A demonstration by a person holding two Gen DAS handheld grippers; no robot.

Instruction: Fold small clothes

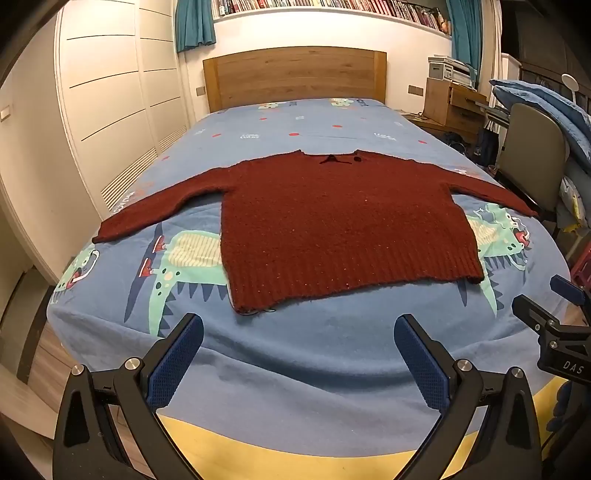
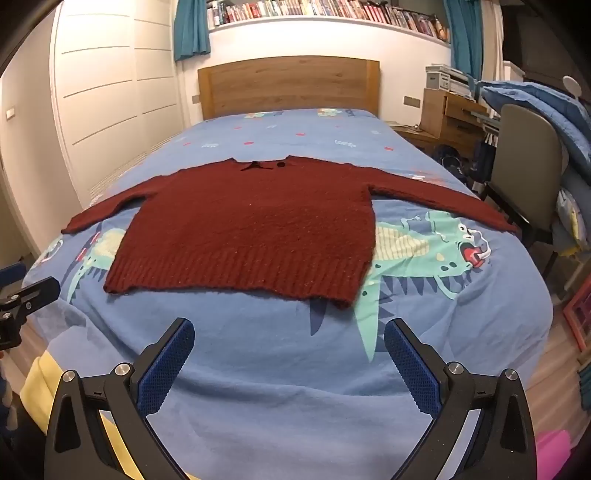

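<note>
Left wrist view has the red knit sweater (image 1: 332,225) spread flat on the dinosaur bedsheet (image 1: 295,350), untouched, both left gripper (image 1: 298,354) and right gripper (image 2: 289,358) wide apart and empty, so probably grab a sleeve next.

A: Centre of frame?
B: Blue bedsheet printed with green dinosaurs (image 1: 295,354); wooden headboard (image 1: 294,75) above it.
A: Upper edge?
B: Long shelf of books (image 2: 325,9), teal curtains (image 1: 194,24).
A: Right side?
B: Grey chair (image 2: 526,162), wooden desk (image 1: 452,107).
</note>
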